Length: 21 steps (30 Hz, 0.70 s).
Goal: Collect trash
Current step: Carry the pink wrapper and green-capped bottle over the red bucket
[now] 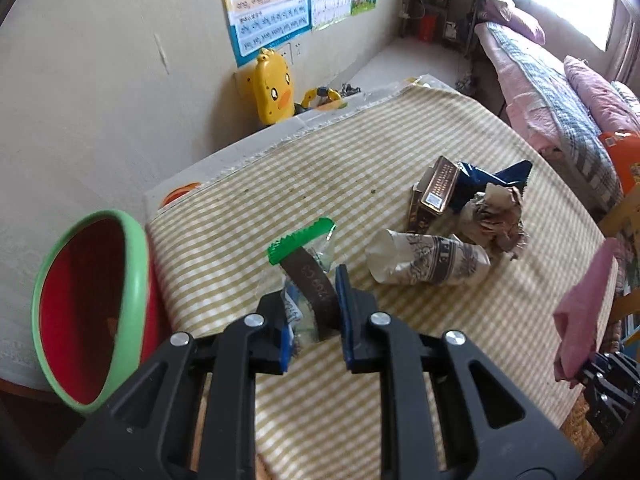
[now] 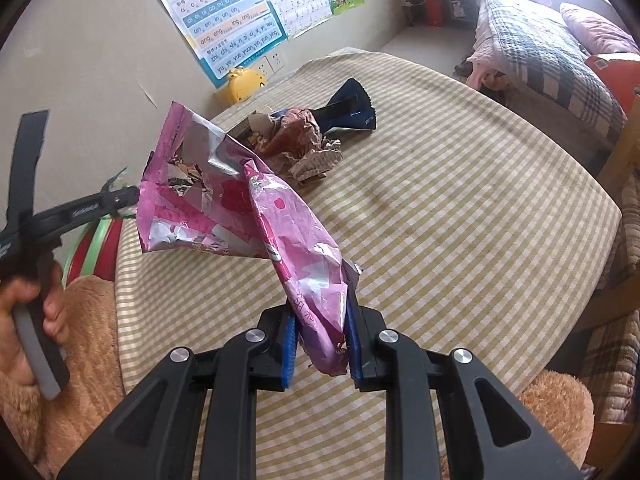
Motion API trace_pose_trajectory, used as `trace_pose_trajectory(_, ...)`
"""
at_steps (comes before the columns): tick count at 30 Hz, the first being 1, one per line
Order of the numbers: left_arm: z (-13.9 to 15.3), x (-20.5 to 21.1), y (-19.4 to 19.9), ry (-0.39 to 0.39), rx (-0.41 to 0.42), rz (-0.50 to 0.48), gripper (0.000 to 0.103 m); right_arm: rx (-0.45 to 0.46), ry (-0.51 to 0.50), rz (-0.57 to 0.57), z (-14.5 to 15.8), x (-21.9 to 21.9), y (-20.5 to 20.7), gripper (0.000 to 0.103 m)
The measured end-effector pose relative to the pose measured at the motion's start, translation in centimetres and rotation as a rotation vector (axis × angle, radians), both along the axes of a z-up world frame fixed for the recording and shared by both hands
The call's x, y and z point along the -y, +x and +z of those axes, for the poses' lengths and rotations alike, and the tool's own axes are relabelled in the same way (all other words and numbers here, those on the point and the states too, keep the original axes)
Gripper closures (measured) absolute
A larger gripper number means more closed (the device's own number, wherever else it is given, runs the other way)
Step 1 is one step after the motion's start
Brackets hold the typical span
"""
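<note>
Both hand-held grippers pinching: left green-edged wrapper, half hidden; right pink bag.

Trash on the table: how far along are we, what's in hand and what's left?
Nothing visibly binned yet; the red bin with the green rim shows no trash inside. In hand: the left gripper is shut on a clear wrapper with a green edge, the right gripper on a pink foil bag. Left on the table: a paper cup, a brown box, a blue wrapper, crumpled paper.
</note>
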<state>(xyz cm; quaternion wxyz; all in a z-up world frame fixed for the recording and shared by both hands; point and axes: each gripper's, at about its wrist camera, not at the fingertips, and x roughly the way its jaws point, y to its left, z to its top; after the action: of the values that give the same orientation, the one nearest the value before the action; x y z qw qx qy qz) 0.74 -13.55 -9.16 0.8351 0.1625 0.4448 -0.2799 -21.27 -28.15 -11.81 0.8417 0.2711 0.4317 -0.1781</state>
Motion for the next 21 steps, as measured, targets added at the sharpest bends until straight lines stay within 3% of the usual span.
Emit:
trace_pose_trajectory(10,2.2,-4.9,0.7,-0.040,-0.004,0.140,0.085,0.059,0.017,0.023,1.6,-1.6,0.8,0.084)
trace_pose_trajectory(21,2.6,-8.1,0.8,0.047,0.042,0.228,0.085,0.178,0.013,0.118,5.3,-3.6,5.4,0.084)
